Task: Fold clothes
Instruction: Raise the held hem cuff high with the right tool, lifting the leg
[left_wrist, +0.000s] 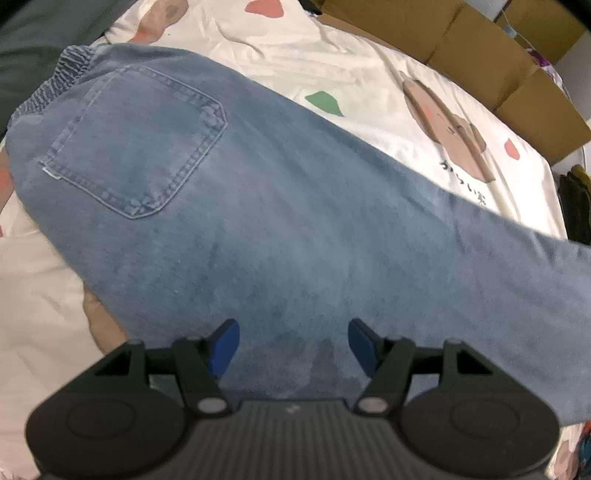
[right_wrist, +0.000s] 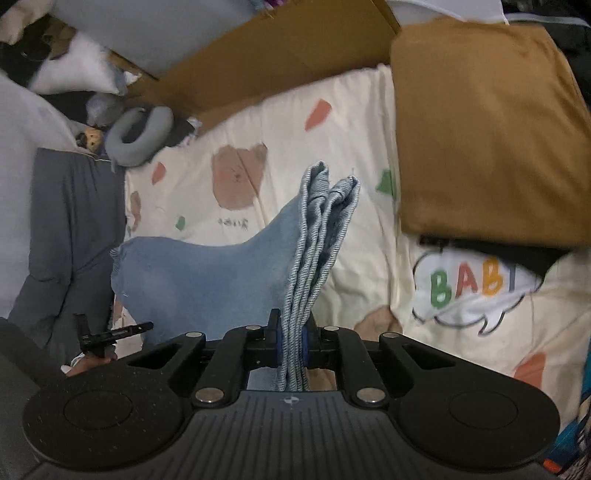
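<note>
A pair of light blue jeans (left_wrist: 258, 206) lies on the cream bedspread (left_wrist: 332, 62), folded lengthwise with a back pocket (left_wrist: 140, 147) and the elastic waistband (left_wrist: 62, 77) at upper left. My left gripper (left_wrist: 293, 341) hovers just over the thigh part, open, with nothing between its blue pads (left_wrist: 225, 347). In the right wrist view my right gripper (right_wrist: 291, 347) is shut on the leg ends of the jeans (right_wrist: 317, 236). Several layers of hem stick up past the fingers, lifted off the bed, and the rest of the leg (right_wrist: 192, 280) hangs away to the left.
A mustard-brown folded cloth (right_wrist: 487, 133) lies on the bed at right, over a white garment printed "BAB" (right_wrist: 469, 291). Cardboard boxes (left_wrist: 480, 55) line the bed's far edge. A grey garment (right_wrist: 70, 229), a grey neck pillow (right_wrist: 140, 136) and white pillows sit at left.
</note>
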